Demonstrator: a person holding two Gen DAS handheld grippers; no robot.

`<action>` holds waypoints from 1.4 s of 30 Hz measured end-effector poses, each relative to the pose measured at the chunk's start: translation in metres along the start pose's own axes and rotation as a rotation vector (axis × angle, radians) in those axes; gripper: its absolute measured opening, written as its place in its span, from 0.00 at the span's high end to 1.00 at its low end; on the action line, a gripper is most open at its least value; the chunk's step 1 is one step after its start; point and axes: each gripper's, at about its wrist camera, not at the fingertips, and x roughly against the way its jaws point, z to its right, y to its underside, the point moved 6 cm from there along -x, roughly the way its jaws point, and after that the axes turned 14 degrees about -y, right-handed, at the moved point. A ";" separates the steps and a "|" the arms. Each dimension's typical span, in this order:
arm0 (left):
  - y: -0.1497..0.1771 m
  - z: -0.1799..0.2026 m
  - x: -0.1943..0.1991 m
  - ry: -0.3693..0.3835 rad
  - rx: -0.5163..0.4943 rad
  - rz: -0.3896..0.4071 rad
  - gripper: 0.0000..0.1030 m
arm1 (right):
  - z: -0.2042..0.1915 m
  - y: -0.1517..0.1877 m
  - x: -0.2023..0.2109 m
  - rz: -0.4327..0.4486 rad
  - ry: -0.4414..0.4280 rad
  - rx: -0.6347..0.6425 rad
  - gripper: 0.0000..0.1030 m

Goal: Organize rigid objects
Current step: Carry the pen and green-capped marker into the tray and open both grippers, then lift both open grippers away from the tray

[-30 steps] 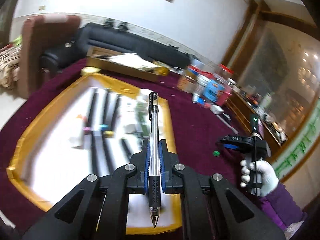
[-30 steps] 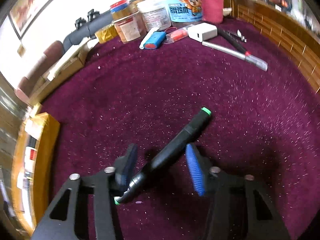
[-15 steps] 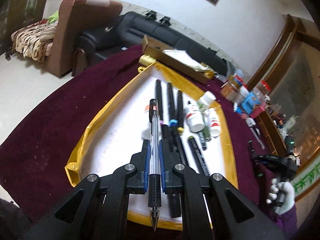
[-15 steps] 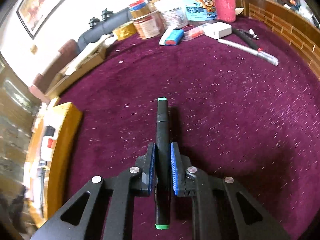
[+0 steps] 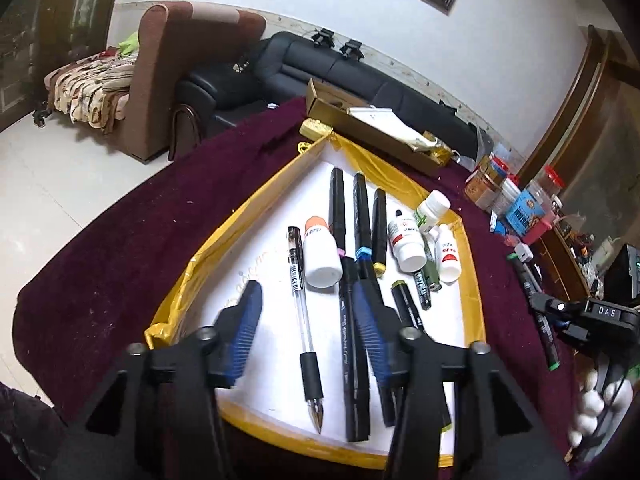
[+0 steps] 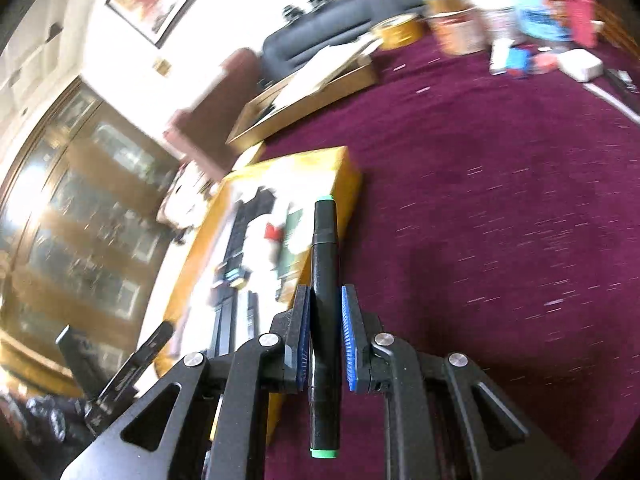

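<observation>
My left gripper (image 5: 306, 312) is open above the yellow-rimmed white tray (image 5: 256, 208). A clear ballpoint pen (image 5: 305, 320) lies in the tray between its jaws, free of them. Several black markers (image 5: 352, 344) and small white bottles (image 5: 320, 256) lie in the tray beside it. My right gripper (image 6: 325, 340) is shut on a black marker with green ends (image 6: 325, 280) and holds it above the maroon cloth, near the tray's right edge (image 6: 348, 176). The right gripper with its marker (image 5: 544, 328) also shows at the right of the left wrist view.
A flat cardboard box (image 5: 372, 128) lies beyond the tray. Jars, a blue tin and small items (image 5: 516, 200) stand at the table's far right. A brown armchair (image 5: 176, 76) and a black sofa (image 5: 340, 72) stand behind the table.
My left gripper has opened and let the clear pen go into the tray. My right gripper has lifted the green-ended marker and carried it left towards the tray.
</observation>
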 end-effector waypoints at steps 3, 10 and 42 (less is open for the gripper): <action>-0.002 0.002 0.007 0.000 -0.004 0.012 0.52 | -0.024 0.011 -0.027 -0.060 -0.028 0.037 0.87; -0.005 -0.010 0.016 -0.003 0.024 0.029 0.44 | -0.054 0.031 -0.091 -0.167 0.079 0.153 0.87; 0.006 0.042 0.035 -0.121 -0.204 0.108 0.31 | -0.049 0.040 -0.058 0.036 0.131 0.209 0.68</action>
